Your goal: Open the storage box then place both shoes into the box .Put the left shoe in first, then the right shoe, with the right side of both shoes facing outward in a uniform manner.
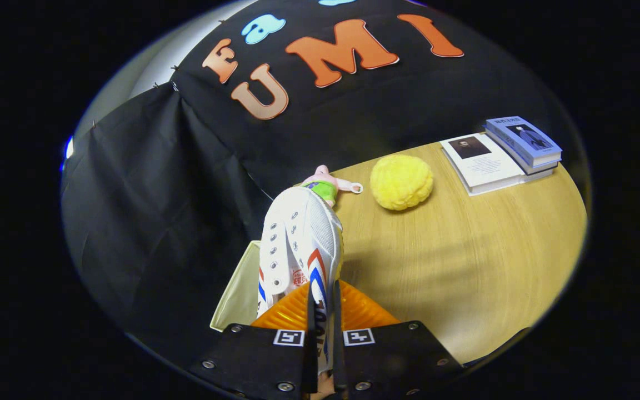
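Observation:
A white sneaker (pixel 298 244) with red and blue side stripes and empty eyelets hangs in the air, toe pointing away from me. My gripper (pixel 323 328) is shut on the shoe's heel-side wall, both fingers pressing on the thin upper. Below the shoe lies the storage box: a pale cream wall or lid (pixel 240 291) to the left of the fingers and an orange ribbed part (pixel 364 311) directly beneath the shoe. The second shoe is hidden.
On the wooden table (pixel 464 261) beyond the shoe lie a yellow plush ball (pixel 401 181), a small pink and green doll (pixel 325 186) and two books (pixel 500 153) at the far right. The black cloth wall stands to the left and behind.

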The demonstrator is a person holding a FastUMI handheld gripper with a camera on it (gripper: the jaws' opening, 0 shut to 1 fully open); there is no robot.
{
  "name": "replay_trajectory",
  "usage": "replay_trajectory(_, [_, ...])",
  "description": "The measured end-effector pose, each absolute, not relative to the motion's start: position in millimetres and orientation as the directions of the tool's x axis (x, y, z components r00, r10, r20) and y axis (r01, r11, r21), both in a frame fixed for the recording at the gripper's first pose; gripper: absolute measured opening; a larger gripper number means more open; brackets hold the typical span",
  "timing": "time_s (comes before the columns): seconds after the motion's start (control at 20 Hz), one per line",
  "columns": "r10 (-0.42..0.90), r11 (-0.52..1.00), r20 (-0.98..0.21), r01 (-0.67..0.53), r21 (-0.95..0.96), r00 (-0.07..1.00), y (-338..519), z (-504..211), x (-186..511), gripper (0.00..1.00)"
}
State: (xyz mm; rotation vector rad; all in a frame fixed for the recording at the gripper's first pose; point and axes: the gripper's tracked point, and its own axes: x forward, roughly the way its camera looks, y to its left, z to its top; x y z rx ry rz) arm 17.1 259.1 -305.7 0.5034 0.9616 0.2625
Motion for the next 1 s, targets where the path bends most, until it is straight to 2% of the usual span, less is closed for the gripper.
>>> replay_trajectory(0.15, [0.478, 0.835, -0.706, -0.022, 0.55, 0.523, 298, -308, 16, 0.11])
replay_trajectory(0.65, [0.46, 0.861, -0.747, -0.034, 0.508, 0.48, 353, -339, 22, 0.11])
replay_trajectory(0.85, [0.469, 0.87, -0.78, -0.063, 0.489, 0.416, 373, -362, 10, 0.11])
replay_trajectory(0.9, [0.463, 0.877, -0.794, -0.072, 0.476, 0.394, 376, -368, 2, 0.13])
replay_trajectory(0.95, [0.474, 0.871, -0.777, -0.092, 0.483, 0.414, 380, -363, 1, 0.23])
replay_trajectory(1.0, [0.497, 0.857, -0.752, -0.114, 0.502, 0.433, 387, -356, 3, 0.3])
